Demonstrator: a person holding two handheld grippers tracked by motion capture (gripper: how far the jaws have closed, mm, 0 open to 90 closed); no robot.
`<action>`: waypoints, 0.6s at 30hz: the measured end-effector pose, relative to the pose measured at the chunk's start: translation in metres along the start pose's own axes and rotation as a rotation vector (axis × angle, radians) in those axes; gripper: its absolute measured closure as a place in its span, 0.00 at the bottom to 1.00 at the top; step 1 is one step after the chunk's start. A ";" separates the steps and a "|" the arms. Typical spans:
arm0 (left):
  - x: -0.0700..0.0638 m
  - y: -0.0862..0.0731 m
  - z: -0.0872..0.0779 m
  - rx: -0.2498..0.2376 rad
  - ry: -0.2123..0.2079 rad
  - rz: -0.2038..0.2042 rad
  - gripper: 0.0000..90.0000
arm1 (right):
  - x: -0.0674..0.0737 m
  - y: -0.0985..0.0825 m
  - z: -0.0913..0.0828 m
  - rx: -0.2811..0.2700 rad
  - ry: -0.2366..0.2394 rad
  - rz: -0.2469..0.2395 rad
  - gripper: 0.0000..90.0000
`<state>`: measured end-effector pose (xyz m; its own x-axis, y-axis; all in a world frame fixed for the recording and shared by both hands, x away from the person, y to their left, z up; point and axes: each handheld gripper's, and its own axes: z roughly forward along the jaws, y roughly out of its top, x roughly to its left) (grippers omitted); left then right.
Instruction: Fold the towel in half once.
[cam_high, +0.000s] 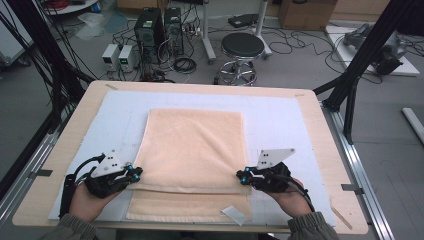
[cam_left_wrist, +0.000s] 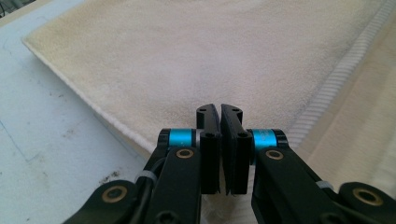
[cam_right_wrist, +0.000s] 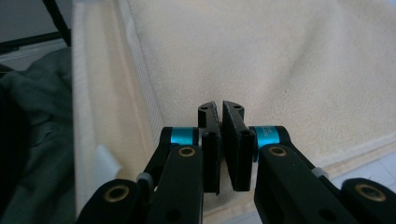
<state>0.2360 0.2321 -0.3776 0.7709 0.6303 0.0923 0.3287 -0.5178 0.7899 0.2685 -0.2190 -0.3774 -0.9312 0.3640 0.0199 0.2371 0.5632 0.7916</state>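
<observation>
Towel (cam_high: 192, 150), peach, lies flat on a pale mat (cam_high: 280, 120) covering the table (cam_high: 320, 145). It is folded: an upper layer sits over a lower one, with a strip of the lower layer left bare along the near edge.

Left gripper (cam_high: 136, 173) sits at the towel's left side, near the fold's front corner, tips pointing inward at the cloth. In the left gripper view its jaws (cam_left_wrist: 220, 122) stand pressed together with only a hairline slit. Towel edge runs just ahead of and under the tips; whether any cloth is pinched between them cannot be told, as the tips hide the contact.

Right gripper (cam_high: 241, 175) mirrors it at the towel's right side, tips pointing inward. In the right gripper view its jaws (cam_right_wrist: 219, 122) are likewise closed to a thin slit, towel surface straight ahead and below, ribbed hem band off to the tool's left. Pinch on cloth again not readable.

A small white tag (cam_high: 234, 215) lies on the mat just off the towel's near right corner, below the right gripper.

Grey plates top both grippers; a hand grips each from behind.
</observation>
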 end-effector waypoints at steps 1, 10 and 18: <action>-0.003 0.000 -0.003 0.003 -0.006 0.008 0.95 | 0.004 0.001 -0.003 0.003 0.004 -0.002 0.95; -0.021 -0.030 -0.001 0.027 -0.044 0.026 0.64 | 0.022 -0.022 -0.006 0.047 0.073 0.034 0.74; -0.018 -0.037 0.020 0.064 -0.115 0.011 0.65 | 0.009 -0.024 0.020 0.053 0.092 0.021 0.70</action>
<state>0.2209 0.2284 -0.4205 0.8309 0.5557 0.0273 0.3515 -0.5624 0.7484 0.2598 -0.2149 -0.4083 -0.9467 0.3079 0.0943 0.2690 0.5953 0.7571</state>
